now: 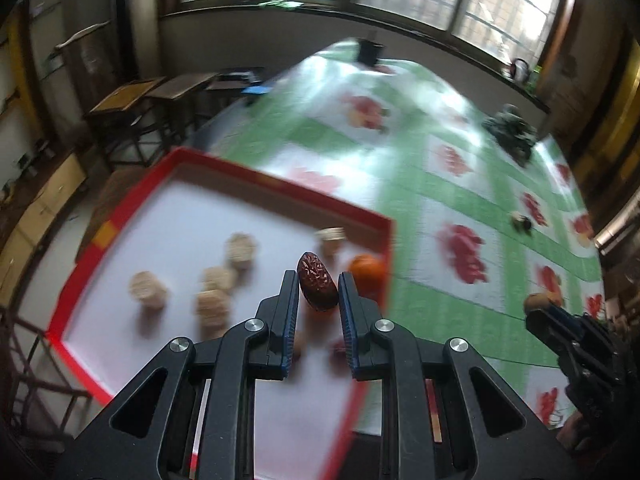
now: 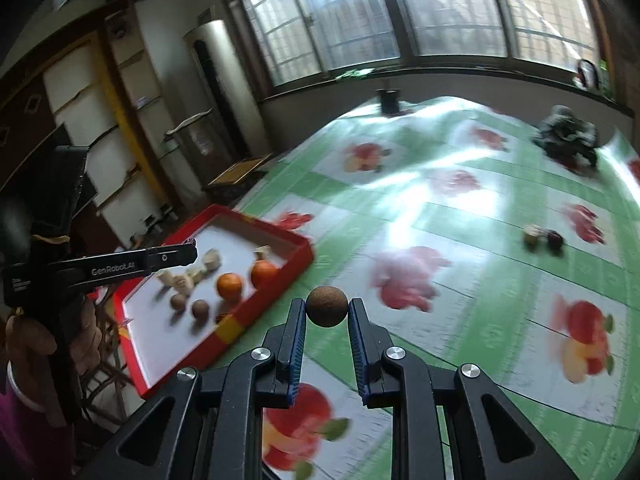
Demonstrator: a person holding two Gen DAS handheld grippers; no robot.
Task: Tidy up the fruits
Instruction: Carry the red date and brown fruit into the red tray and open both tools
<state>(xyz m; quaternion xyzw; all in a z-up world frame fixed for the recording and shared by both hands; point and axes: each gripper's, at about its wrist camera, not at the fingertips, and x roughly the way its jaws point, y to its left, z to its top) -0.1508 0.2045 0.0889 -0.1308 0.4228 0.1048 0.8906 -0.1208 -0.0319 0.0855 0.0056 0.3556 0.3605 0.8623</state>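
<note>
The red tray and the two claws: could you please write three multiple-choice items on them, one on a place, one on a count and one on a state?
1. Where does the red tray sit?
A. at the table's edge
B. by the window
C. on the floor

2. How many oranges lie in the tray, in the right wrist view?
A. none
B. two
C. five

3. What does the left claw hold?
A. nothing, jaws wide
B. an orange
C. a dried red date

Answers:
1 A, since floor and stools show just past the tray's outer rim.
2 B, one orange beside the second near the tray's right wall.
3 C, the wrinkled date is pinched between the pads, while the right claw grips a brown ball.
</note>
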